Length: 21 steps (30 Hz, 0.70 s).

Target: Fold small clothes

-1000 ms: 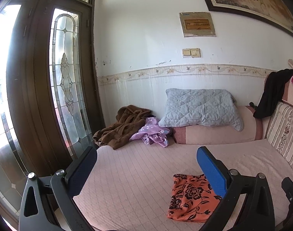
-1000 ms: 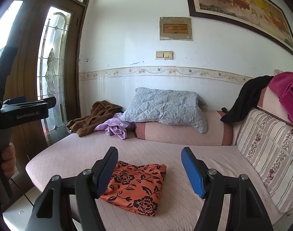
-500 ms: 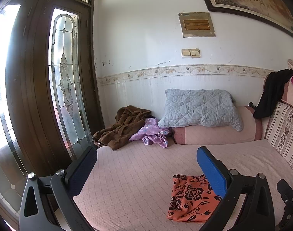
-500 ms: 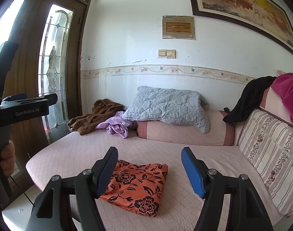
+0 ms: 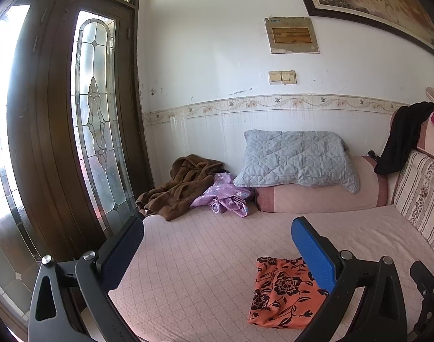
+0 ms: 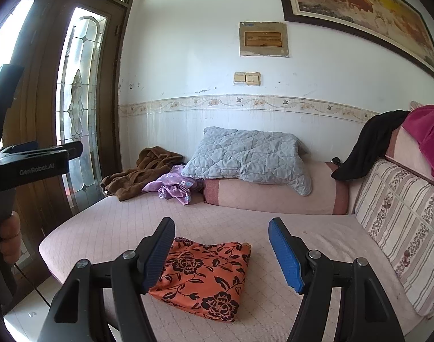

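Note:
A folded orange cloth with black flowers (image 6: 205,279) lies flat near the front of the pink sofa bed (image 6: 245,222); it also shows in the left wrist view (image 5: 282,293). A crumpled purple garment (image 6: 171,186) and a brown garment (image 6: 137,173) lie at the far left end; both show in the left wrist view, purple (image 5: 222,196) and brown (image 5: 182,188). My right gripper (image 6: 221,252) is open and empty, held above and just before the orange cloth. My left gripper (image 5: 217,248) is open and empty, left of the orange cloth.
A grey quilted pillow (image 6: 248,156) rests on a pink bolster (image 6: 274,196) at the back. A black garment (image 6: 368,145) and a magenta one (image 6: 427,131) hang over the striped backrest (image 6: 399,216) on the right. A glass door (image 5: 97,131) stands at left.
Both grippers have drifted slightly; the views shift a little. The cloths have not moved and both grippers stay open.

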Motion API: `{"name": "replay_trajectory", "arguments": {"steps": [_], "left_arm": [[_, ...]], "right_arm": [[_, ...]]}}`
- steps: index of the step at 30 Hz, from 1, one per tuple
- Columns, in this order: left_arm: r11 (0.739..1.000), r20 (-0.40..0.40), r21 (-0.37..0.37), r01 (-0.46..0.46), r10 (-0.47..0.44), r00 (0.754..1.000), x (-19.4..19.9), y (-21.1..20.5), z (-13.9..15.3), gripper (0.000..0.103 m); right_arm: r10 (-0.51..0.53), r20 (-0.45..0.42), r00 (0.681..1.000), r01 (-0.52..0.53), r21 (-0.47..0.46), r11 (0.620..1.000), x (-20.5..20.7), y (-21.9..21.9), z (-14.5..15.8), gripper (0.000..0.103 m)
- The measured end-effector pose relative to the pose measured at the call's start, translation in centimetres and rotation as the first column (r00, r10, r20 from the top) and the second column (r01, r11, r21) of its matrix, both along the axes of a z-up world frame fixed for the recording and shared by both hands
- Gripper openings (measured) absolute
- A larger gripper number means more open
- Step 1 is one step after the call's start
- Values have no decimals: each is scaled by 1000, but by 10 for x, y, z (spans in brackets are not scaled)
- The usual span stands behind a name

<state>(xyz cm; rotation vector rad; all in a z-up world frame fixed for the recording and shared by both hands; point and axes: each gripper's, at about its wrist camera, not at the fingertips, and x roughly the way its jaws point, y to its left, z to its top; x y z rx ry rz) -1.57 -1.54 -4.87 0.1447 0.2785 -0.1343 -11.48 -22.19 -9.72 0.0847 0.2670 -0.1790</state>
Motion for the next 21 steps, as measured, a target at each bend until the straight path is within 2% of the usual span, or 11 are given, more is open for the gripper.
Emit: {"name": "replay_trajectory", "arguments": {"steps": [21], "left_arm": [[1000,-20,-2,-6,6,1000,2,-1,-8,103]], "right_arm": [[-58,19,998,57,15,998,-5,-8,-1,72]]}}
